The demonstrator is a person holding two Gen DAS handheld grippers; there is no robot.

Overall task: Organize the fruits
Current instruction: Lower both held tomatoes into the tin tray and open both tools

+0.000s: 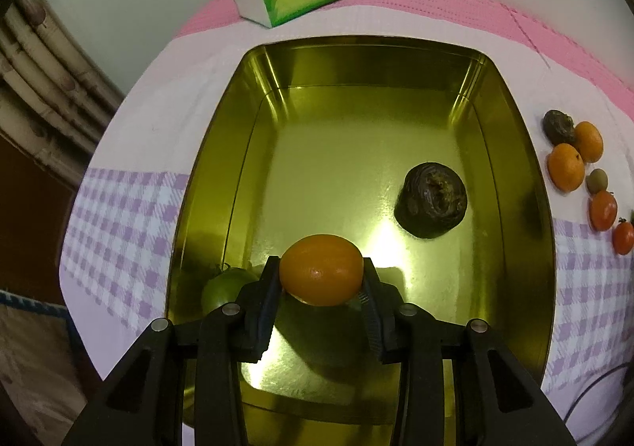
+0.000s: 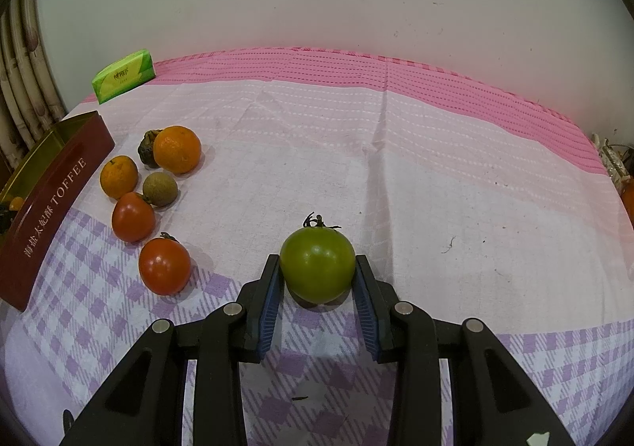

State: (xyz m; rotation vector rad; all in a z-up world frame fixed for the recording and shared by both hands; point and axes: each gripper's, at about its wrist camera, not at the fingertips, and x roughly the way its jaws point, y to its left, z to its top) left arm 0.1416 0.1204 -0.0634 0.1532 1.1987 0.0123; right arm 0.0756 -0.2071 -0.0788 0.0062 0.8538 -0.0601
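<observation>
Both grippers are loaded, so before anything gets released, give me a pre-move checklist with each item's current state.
1. Left gripper holds the orange between both jaws: ok.
2. Orange is over the open gold tin, inside its rim: ok.
3. Drop spot is clear of the dark fruit and the green fruit already in the tin: ok, bare floor shows ahead of the orange.
4. Height of the orange above the tin floor: cannot tell.
5. Right gripper jaws sit on both sides of the green tomato: ok.
6. Green tomato lifted off the checked cloth: cannot tell.
</observation>
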